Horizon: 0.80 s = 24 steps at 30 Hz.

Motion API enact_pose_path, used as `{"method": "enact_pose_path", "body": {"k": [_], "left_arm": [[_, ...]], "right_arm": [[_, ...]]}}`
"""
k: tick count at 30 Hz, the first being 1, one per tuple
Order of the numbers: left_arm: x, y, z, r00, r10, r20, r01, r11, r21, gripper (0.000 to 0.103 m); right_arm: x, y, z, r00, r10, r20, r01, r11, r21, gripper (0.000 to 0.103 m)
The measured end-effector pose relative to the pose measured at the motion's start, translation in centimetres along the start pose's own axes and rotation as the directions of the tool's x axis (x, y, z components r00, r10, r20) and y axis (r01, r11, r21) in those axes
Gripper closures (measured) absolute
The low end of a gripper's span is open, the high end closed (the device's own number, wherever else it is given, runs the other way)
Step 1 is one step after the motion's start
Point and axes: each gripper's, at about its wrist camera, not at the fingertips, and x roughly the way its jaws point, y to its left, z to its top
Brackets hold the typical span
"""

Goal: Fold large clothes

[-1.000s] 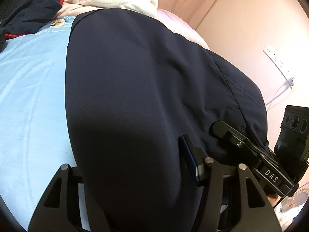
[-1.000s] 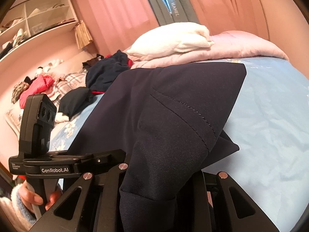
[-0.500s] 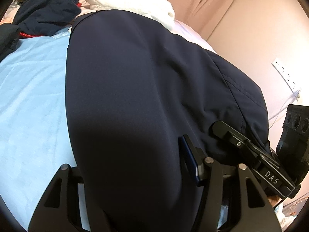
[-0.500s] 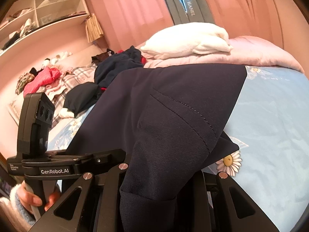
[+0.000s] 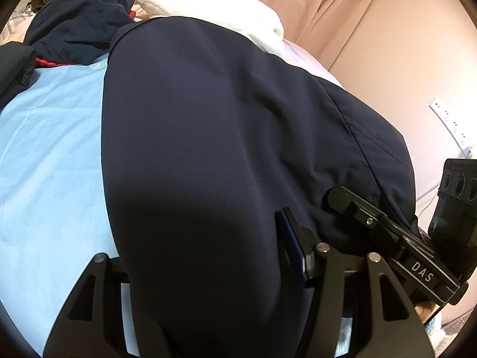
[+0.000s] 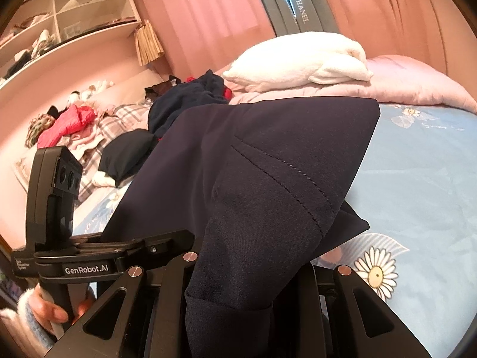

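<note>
A large dark navy garment (image 5: 208, 149) stretches from both grippers across the light blue bed sheet (image 5: 44, 164) toward the pillows. In the left wrist view it fills the frame and drapes over my left gripper (image 5: 208, 268), which is shut on its near edge. In the right wrist view the same garment (image 6: 268, 164) shows a stitched seam and a folded corner; my right gripper (image 6: 238, 292) is shut on a bunched edge of it. The other gripper's body (image 6: 53, 197) shows at the left, held by a hand.
A white pillow (image 6: 301, 59) lies on a pink quilt (image 6: 411, 80) at the head of the bed. A pile of dark and red clothes (image 6: 190, 98) lies left of it. Shelves (image 6: 59, 29) and pink curtains stand behind. A wall socket (image 5: 450, 125) is at right.
Both grippers have moved back and a little up with the garment; more of the pillow, clothes pile and flowered sheet shows now. Both grips are unchanged.
</note>
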Motion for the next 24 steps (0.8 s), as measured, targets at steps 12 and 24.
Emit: {"method": "enact_pose_path", "body": {"k": [12, 24], "left_arm": [[1.2, 0.8, 1.2, 1.000, 0.007, 0.020, -0.007, 1.000, 0.000, 0.045], [2.3, -0.1, 2.2, 0.999, 0.012, 0.049, -0.014, 0.999, 0.040, 0.045]], "right_arm": [[1.8, -0.2, 1.2, 1.000, -0.015, 0.018, 0.015, 1.000, -0.002, 0.079], [3.6, -1.4, 3.0, 0.998, -0.033, 0.060, 0.032, 0.999, 0.015, 0.079]]}}
